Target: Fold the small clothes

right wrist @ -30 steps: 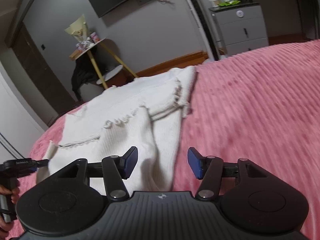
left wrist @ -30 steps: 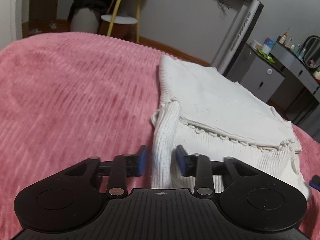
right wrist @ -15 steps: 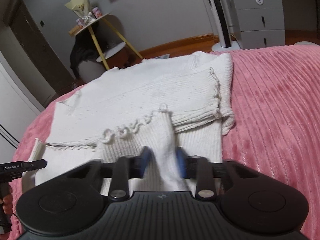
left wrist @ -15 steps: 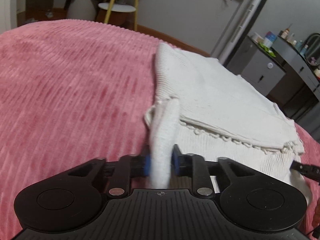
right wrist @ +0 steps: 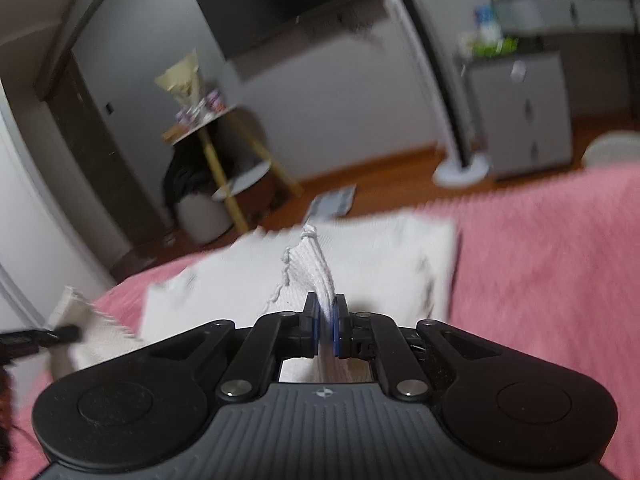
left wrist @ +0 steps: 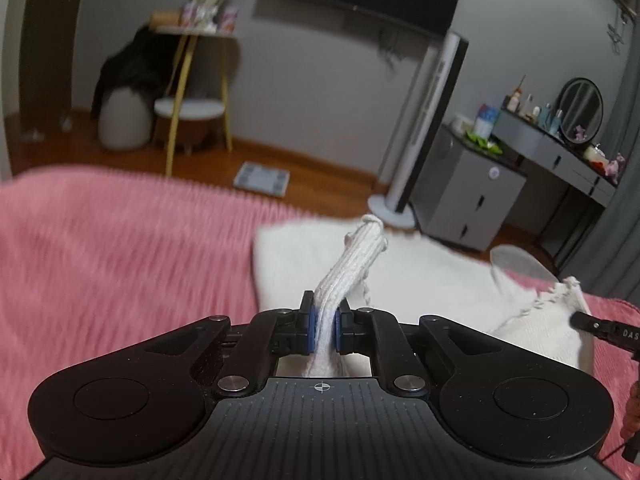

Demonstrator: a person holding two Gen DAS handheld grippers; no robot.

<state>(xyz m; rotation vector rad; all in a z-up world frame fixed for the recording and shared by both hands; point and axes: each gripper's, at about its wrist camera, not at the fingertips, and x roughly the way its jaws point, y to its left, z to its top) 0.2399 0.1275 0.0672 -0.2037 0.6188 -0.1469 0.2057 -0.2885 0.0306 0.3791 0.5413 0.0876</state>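
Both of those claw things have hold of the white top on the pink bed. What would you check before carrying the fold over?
1. Left gripper shut on the top: ok, knit is pinched between its fingers.
2. Right gripper shut on the top: ok, cloth sits between its blue pads.
3. Both held edges lifted off the blanket: ok, each rises ahead of its gripper.
4. Far part of the top lying flat: cannot tell, the pictures are blurred.
5. Both grips at matching corners: cannot tell.
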